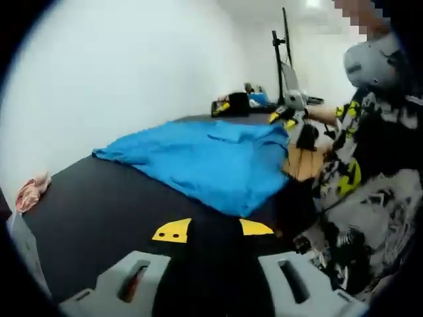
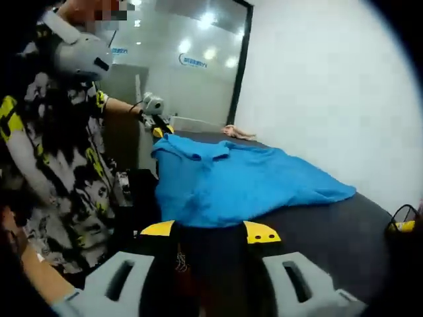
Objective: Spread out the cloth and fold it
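The place was taken for a lab or test room. Bare white walls (image 1: 119, 72) were seen beside a wide black tabletop (image 1: 99, 218), a dark stand (image 1: 279, 59) past its far edge, and glass partitions with printed logos (image 2: 192, 61) under ceiling lights.

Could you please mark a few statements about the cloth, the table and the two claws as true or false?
1. The cloth is blue. True.
2. The cloth is folded into a neat square. False: it lies rumpled and partly spread.
3. The table has a dark surface. True.
4. The left claw grips a corner of the cloth. False: it is apart from the cloth, over bare table.
5. A pink item lies near the table edge. True.
6. The right claw is beside a red cloth. False: it is at the blue one.
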The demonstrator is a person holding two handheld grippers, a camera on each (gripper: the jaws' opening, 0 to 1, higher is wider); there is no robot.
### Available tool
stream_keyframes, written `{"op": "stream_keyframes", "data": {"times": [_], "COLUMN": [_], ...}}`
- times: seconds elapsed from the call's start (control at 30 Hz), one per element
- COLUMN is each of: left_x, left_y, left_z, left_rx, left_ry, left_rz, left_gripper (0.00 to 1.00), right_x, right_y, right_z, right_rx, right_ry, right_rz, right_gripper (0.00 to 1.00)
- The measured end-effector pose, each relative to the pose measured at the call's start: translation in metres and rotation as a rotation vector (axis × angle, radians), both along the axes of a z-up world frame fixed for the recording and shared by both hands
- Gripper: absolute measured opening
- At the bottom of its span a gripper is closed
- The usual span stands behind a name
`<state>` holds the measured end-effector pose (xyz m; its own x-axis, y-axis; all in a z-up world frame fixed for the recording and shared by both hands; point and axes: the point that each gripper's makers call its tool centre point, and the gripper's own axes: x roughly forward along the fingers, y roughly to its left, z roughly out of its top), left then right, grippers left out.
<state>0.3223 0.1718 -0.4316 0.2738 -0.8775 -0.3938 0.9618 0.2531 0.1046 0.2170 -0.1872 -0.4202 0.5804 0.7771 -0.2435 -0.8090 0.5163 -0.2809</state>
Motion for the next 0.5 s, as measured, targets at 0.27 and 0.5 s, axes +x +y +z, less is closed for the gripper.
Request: {"op": "stream_keyframes", "data": {"times": [0.27,0.5], "left_x": [0.017,0.012], "left_y": [-0.022,-0.045], "left_z": [0.001,0.002], "left_rx": [-0.013,-0.038], "left_ry": [-0.051,-0.056], "left_rz": [-0.038,-0.115], "left_gripper": [0.48,0.43], "right_x": [0.022,0.023], "right_y": [0.018,0.026], "right_z": [-0.012,-0.010], "right_rx": [-0.186,-0.234], "right_ry": [-0.161,-0.164], "right_rz": [0.006,0.066], "right_gripper": [0.34,0.34]}}
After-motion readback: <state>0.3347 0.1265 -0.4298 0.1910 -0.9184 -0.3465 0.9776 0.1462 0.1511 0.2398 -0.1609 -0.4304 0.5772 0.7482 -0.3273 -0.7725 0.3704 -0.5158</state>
